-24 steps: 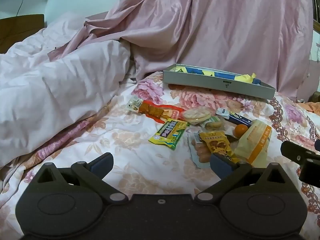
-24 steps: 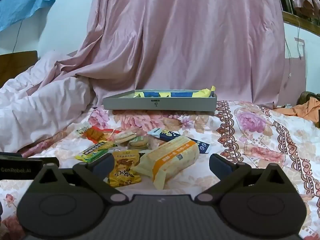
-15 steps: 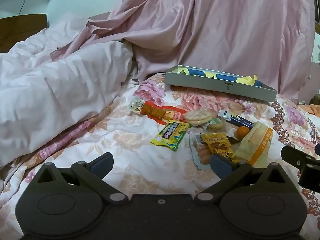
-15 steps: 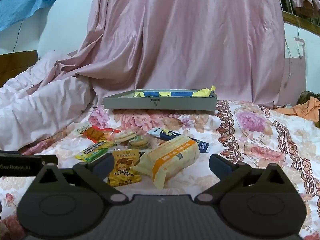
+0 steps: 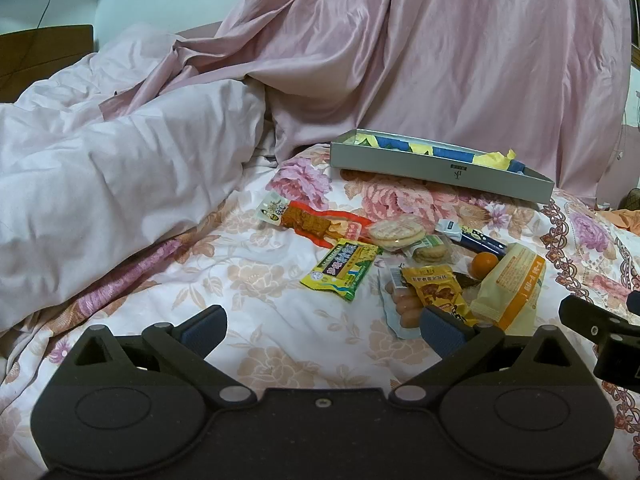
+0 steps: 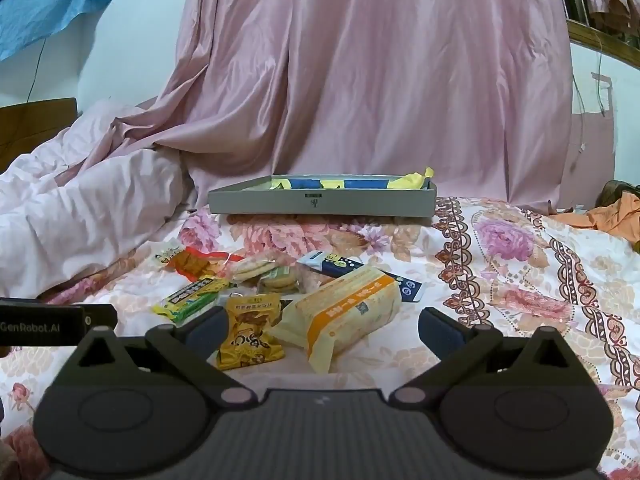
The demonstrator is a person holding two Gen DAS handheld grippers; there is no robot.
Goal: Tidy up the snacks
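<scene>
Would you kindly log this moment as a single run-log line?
left gripper: open, empty | right gripper: open, empty | snacks: loose on bedspread | grey box: behind pile | step: no pick begun

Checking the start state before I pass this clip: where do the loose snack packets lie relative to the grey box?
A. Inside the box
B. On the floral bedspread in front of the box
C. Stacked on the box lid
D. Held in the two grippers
B: the snack packets lie scattered on the floral bedspread in front of the grey box, and both the left gripper and right gripper are open and empty.
</scene>
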